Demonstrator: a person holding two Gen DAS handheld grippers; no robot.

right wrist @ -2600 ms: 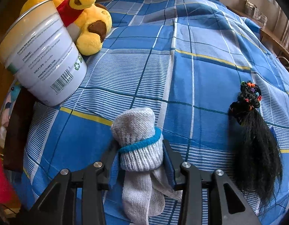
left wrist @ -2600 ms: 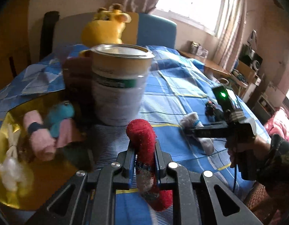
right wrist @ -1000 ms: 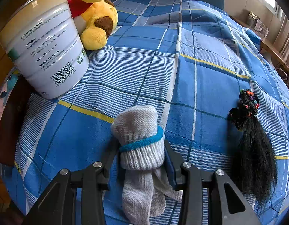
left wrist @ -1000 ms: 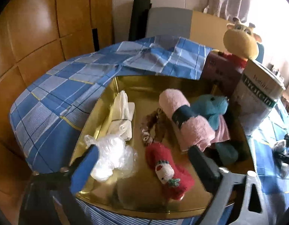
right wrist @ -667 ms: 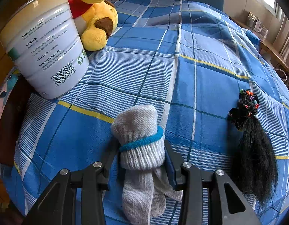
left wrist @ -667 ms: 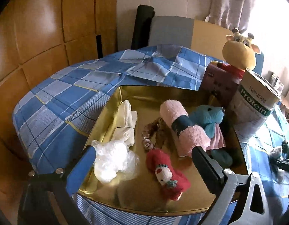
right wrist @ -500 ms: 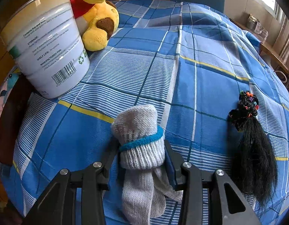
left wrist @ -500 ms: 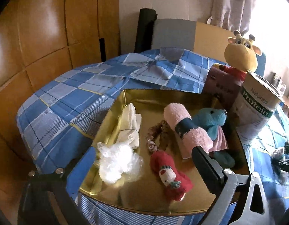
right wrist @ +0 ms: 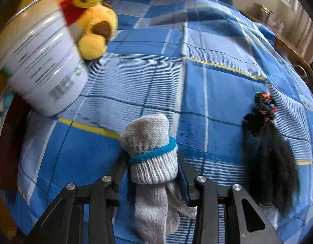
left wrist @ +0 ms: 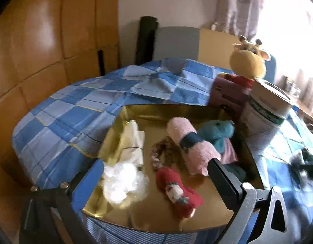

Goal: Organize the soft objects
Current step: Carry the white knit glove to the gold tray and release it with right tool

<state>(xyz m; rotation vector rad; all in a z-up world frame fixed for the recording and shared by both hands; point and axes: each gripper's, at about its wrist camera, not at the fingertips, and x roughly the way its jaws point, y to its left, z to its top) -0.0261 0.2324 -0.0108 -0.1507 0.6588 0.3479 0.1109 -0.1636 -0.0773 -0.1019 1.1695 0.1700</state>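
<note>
Right wrist view: the rolled grey sock was clamped by the right hand-held gripper near the blue checked bed; its loose tail could be snagged and the roll pulled out when lifted.

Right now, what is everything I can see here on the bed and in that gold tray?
gold tray: one, on the blue checked cover.
red sock: one, near front of tray.
pink roll: one, dark band, mid tray.
teal plush: one, right of the roll.
white cloth: one, left in tray.
clear plastic wad: one, front left.
tin can: one, white, beside tray.
yellow bear: one, behind can.
black hairpiece: one, on cover, right.
grey-white sock: one, blue band, in right tool.
left tool: open, above tray.
</note>
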